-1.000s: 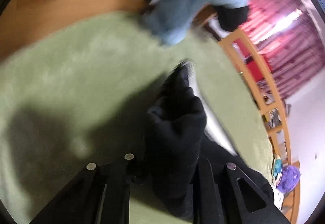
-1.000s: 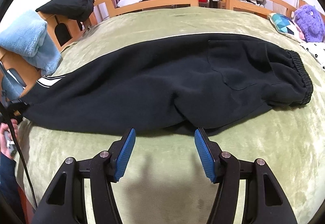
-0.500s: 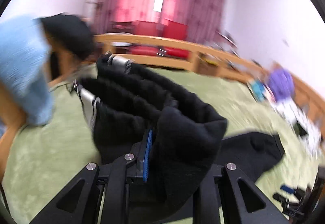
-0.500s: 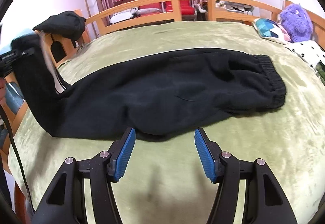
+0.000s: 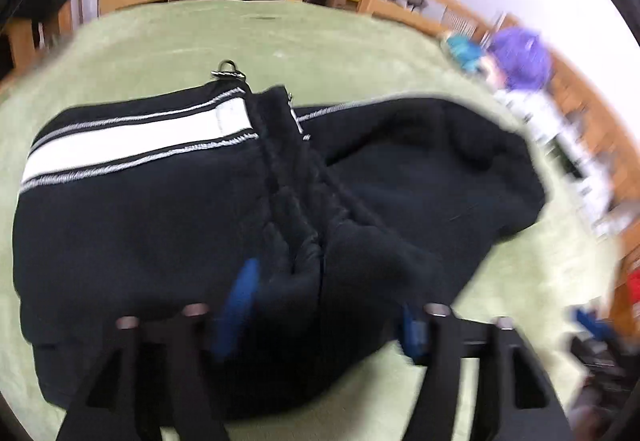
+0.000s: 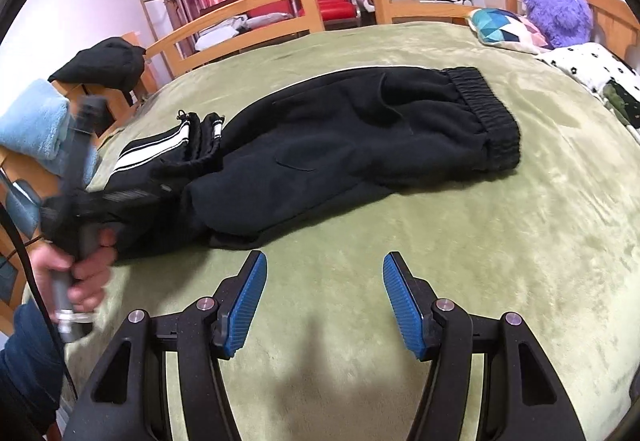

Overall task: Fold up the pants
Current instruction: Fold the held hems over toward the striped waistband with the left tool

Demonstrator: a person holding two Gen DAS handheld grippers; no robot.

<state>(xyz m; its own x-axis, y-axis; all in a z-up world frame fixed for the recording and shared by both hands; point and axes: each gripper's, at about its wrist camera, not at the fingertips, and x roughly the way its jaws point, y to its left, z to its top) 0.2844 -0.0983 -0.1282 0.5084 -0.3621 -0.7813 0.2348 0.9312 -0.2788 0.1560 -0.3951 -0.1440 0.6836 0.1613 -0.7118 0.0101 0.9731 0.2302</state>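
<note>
**Leg cuffs laid over the seat: first fold being released**

I am opening the left gripper (image 5: 324, 305), its jaws parting around the cuff fabric of the pants (image 6: 360, 129), which lie doubled on the green bedspread (image 6: 520, 241). My right gripper (image 6: 324, 297) hangs agape and empty (free to smooth the fold).

Saw black pants (image 6: 360, 133) flat on green bed (image 6: 520, 241), lower legs folded back over the thighs, white-striped cuffs (image 5: 240, 117) on top, elastic waistband (image 6: 484, 117) toward pillow end.
</note>
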